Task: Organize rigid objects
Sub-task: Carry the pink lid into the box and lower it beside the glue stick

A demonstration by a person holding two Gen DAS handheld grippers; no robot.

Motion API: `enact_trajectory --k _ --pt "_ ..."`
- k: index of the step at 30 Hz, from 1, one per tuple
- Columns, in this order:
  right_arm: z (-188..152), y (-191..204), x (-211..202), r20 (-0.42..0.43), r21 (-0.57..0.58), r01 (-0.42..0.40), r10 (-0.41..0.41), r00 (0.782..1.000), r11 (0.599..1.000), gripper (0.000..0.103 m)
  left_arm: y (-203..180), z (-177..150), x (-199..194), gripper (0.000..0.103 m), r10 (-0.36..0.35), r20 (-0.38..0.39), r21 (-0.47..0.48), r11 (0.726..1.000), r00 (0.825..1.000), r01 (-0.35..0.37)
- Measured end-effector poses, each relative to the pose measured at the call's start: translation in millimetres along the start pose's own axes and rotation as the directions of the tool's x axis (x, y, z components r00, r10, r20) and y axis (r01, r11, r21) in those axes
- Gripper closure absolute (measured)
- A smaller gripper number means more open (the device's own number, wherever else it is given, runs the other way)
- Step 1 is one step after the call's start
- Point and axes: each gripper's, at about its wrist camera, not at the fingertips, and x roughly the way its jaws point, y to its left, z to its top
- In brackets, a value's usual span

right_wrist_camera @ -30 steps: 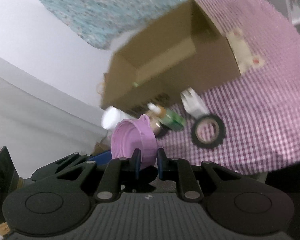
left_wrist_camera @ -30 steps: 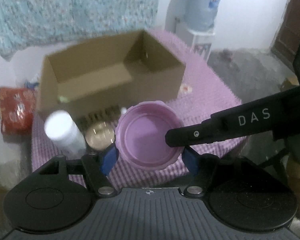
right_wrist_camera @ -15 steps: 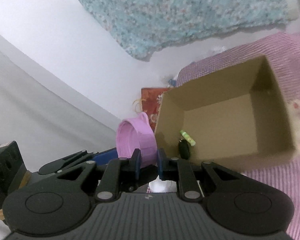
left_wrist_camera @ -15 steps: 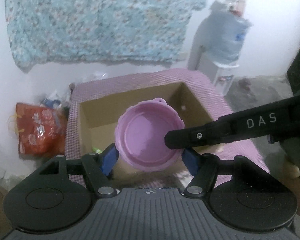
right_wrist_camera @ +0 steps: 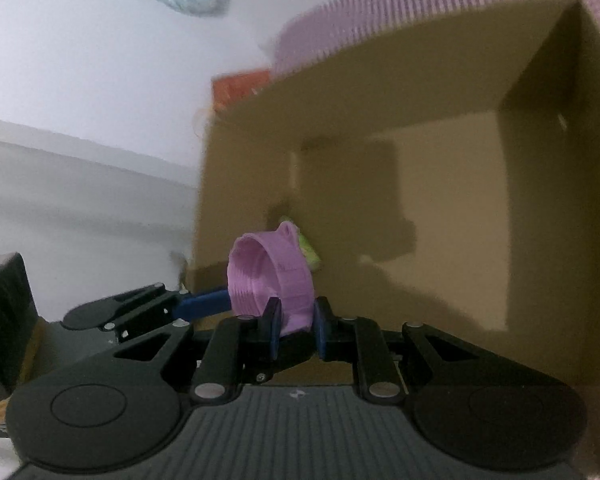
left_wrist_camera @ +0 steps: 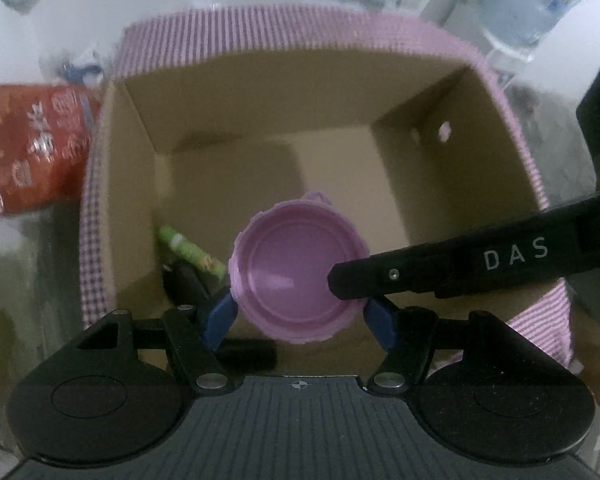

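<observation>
Above the open cardboard box, the left gripper clamps one round lilac lid across its width, hollow side showing, small tab on its rim; the right gripper pinches its threaded wall. Inside lie one green tube and one black item.

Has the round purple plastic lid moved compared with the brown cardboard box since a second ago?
Yes. The round purple plastic lid was in front of the brown cardboard box; now it hangs over the box's open inside.

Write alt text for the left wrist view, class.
Both grippers, left gripper and right gripper, grip a purple lid over an open cardboard box. A green tube lies on the box floor.
</observation>
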Motion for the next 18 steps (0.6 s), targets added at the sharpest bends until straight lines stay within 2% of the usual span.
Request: enact_trajectory --k 3,10,18 --pt "7 -11 17 -0.052 0.01 0.022 -0.021 0.998 1.0 0.084 4 1 15 0.034 0.003 -0.045 -0.002 1.0 0.999 -0.003" --pt "17 -22 51 -0.119 0.026 0.064 -0.061 0.991 0.998 0.084 15 2 35 0.034 0.043 -0.099 -0.012 0.999 0.994 -0.044" --pt "23 -20 76 -0.166 0.018 0.12 -0.115 0.979 0.993 0.083 17 4 36 0.031 0.045 -0.113 -0.016 0.999 0.993 -0.047"
